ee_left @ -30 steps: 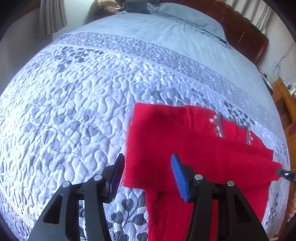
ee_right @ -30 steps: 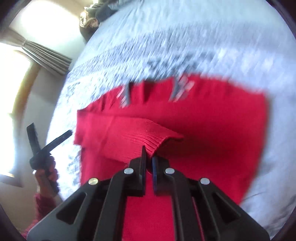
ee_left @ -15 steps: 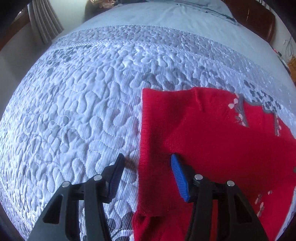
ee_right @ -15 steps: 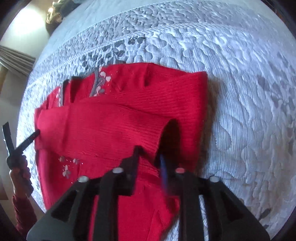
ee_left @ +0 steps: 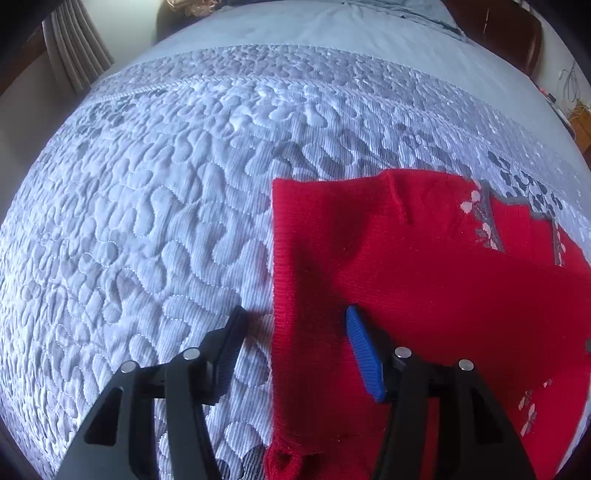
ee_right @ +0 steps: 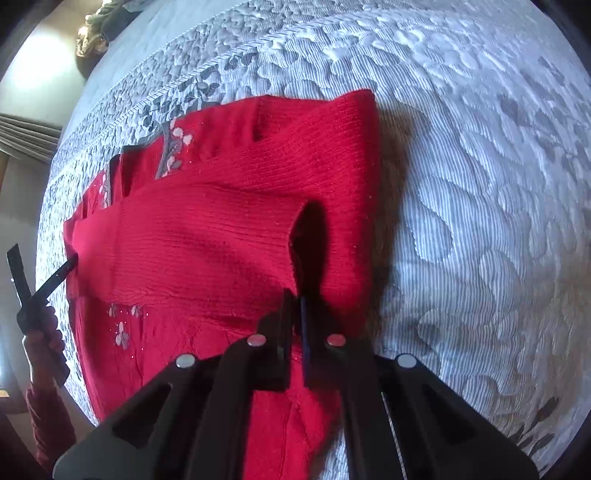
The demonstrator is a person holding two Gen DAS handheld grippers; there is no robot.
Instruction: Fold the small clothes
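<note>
1. Quilted grey-white bedspread (ee_left: pixel 155 206) covers the bed under both tongs.
2. Red knitted sweater (ee_right: pixel 221 236) lies flat on it, one sleeve folded across its body.
3. Left tongs (ee_left: pixel 293 328) stand partly open, their jaws having just widened a little; the sweater's side edge lies between them, no pad pressing it.
4. Right tongs (ee_right: pixel 295 295) have just closed and are pinched on the folded sleeve's cuff (ee_right: pixel 295 243).
5. Left of the right tongs, a hand (ee_right: pixel 42 341) holds the other tool.

Pale quilted bedspread (ee_left: pixel 155 206), grey pleated curtain (ee_left: pixel 74 48), dark brown headboard (ee_left: pixel 517 40), blue-grey pillow (ee_left: pixel 417 11)
</note>
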